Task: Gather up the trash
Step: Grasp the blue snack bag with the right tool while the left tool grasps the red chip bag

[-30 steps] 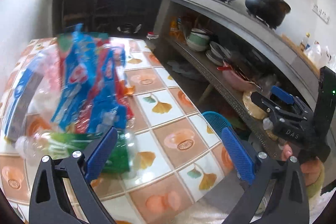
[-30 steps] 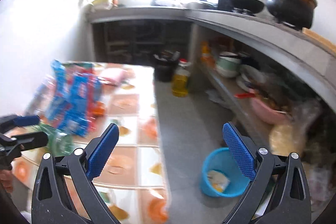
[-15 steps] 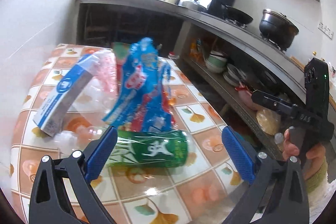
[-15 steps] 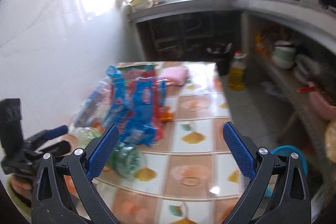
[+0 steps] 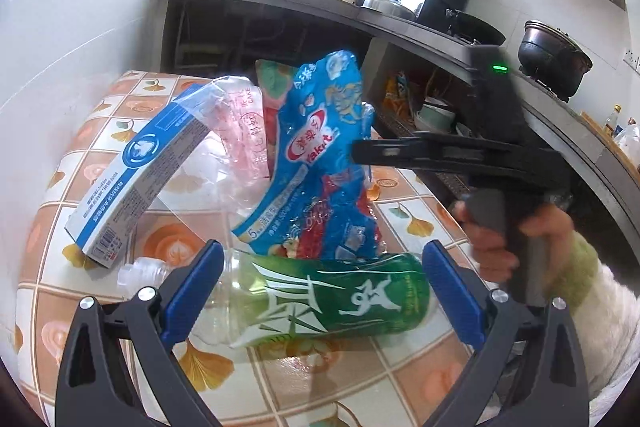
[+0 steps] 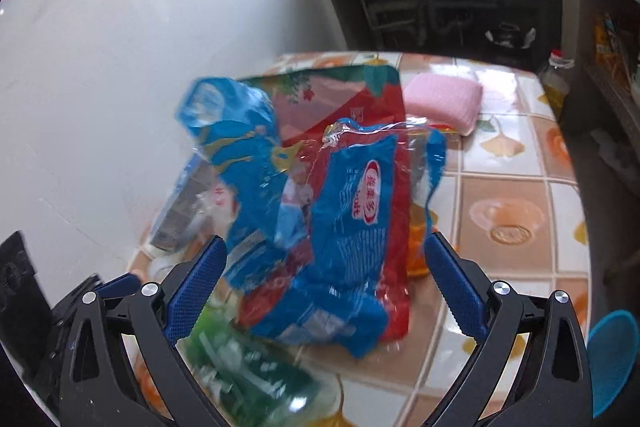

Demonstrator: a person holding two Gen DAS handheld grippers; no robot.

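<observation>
On the tiled bench (image 5: 100,311), at six o'clock, the green bottle (image 5: 320,299) lies between the left gripper (image 5: 320,291)'s spread jaws, the right gripper (image 6: 326,291) gapes around the blue wrapper (image 6: 332,227), so each should centre before squeezing gently.

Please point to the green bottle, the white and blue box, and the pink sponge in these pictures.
Green bottle (image 5: 340,297), left wrist view, on its green label.
Box (image 5: 136,179), left wrist view, on its long white side.
Pink sponge (image 6: 442,101), right wrist view, on its top face.
</observation>
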